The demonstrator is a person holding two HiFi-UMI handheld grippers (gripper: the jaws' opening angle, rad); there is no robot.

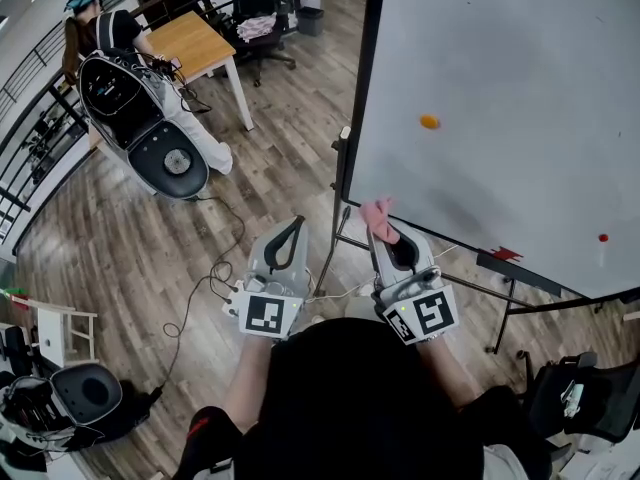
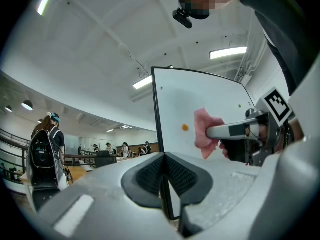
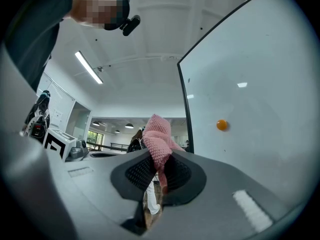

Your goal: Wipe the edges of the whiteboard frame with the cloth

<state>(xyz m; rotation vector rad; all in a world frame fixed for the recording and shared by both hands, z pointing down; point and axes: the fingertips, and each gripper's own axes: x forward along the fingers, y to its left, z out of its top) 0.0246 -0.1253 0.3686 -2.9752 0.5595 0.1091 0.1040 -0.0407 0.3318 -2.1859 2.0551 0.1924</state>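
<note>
A large whiteboard (image 1: 500, 98) on a stand fills the upper right of the head view; its dark frame edge (image 1: 360, 88) runs down the left side. My right gripper (image 1: 382, 230) is shut on a pink cloth (image 1: 377, 215), which sits just below the board's lower left corner. In the right gripper view the pink cloth (image 3: 157, 141) sticks up from the closed jaws, left of the dark frame edge (image 3: 184, 109). My left gripper (image 1: 291, 230) is shut with nothing in it, left of the board. The left gripper view shows the pink cloth (image 2: 204, 132) before the board.
An orange magnet (image 1: 429, 122) and a red magnet (image 1: 603, 238) sit on the board. The stand's legs (image 1: 510, 313) spread on the wooden floor. A person with a backpack (image 1: 110, 38) stands by a wooden table (image 1: 195, 43). A cable (image 1: 215, 258) lies on the floor.
</note>
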